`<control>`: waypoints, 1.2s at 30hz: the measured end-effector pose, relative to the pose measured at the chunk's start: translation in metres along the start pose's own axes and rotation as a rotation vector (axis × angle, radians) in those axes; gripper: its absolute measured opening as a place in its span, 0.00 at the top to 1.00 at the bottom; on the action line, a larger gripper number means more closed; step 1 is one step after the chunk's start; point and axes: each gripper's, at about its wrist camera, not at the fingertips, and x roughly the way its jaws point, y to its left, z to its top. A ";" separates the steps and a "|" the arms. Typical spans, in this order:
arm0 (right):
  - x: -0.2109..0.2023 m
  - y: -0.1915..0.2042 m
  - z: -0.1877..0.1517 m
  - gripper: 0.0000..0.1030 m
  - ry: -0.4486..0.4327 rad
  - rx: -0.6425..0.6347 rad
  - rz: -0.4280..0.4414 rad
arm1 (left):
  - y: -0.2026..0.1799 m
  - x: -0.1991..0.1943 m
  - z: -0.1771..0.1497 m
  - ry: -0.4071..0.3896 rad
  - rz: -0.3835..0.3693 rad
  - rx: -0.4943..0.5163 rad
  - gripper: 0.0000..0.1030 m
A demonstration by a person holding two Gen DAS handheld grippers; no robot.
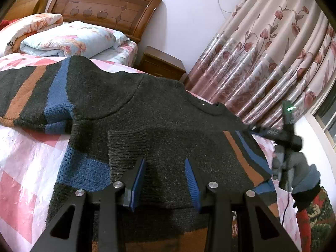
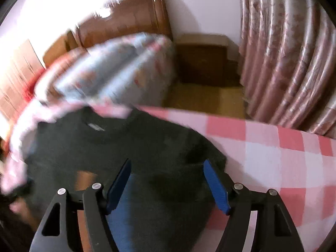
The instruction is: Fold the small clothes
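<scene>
A small dark knit sweater [image 1: 163, 113] with orange and blue stripes lies on the pink checked bed cover [image 1: 27, 159]. One sleeve is folded across its body, the ribbed cuff [image 1: 126, 145] just ahead of my left gripper [image 1: 164, 160], which is open and empty over the sweater. The other sleeve [image 1: 31, 96] stretches out to the left. The right gripper shows in the left wrist view at the sweater's right edge [image 1: 258, 130]. In the blurred right wrist view, my right gripper [image 2: 167, 162] is open above the sweater [image 2: 126, 147], nothing between its pads.
Folded floral quilts [image 1: 69, 40] lie by the wooden headboard [image 1: 105, 10]. A wooden nightstand [image 1: 161, 65] stands beside the bed, and floral curtains [image 1: 273, 63] hang on the right. The bed's right edge [image 2: 210, 115] drops to the floor.
</scene>
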 end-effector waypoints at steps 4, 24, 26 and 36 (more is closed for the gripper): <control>-0.010 0.001 0.007 0.00 -0.025 0.016 0.004 | -0.001 0.000 0.000 -0.002 0.002 0.001 0.62; -0.045 0.107 -0.095 0.00 -0.007 -0.108 -0.150 | 0.005 0.000 0.000 -0.003 -0.011 -0.019 0.61; -0.051 0.103 -0.096 0.00 0.006 -0.048 -0.141 | 0.007 -0.001 0.001 -0.003 -0.016 -0.023 0.61; -0.052 0.152 -0.122 0.00 -0.015 -0.152 -0.179 | 0.032 -0.016 0.004 0.003 -0.138 -0.146 0.61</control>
